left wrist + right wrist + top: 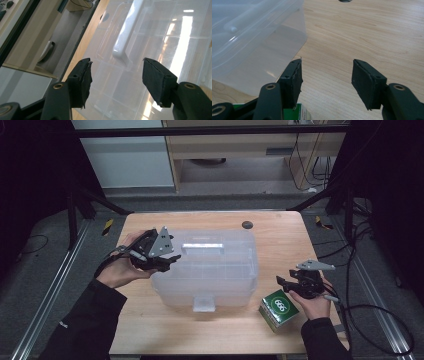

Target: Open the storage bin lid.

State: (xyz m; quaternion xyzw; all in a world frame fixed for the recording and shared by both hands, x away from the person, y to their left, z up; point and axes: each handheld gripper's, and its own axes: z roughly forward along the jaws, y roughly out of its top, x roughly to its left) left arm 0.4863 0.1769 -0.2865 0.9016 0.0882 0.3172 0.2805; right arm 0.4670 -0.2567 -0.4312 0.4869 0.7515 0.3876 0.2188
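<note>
Left gripper [170, 260] spread, empty, at left end of clear box [210, 285]; white handle [125, 37] lengthwise dead ahead. Right gripper [325, 75] spread, well apart.

Clear translucent plastic storage box w/ closed lid [210, 270] sits upright near the middle of the light wooden worktop [280, 235], long side across the high view. Lid has a white bar handle [202, 246] lying flat along its top, plus a front latch tab [204, 303] hanging down at the near wall. Ribbed/grid pattern shows thru the lid; contents can't be made out. Small green cardboard carton w/ white oval label [278, 310] stands on the worktop just beside the box's near right corner, turned at an angle to it, apart from the box wall.
</note>
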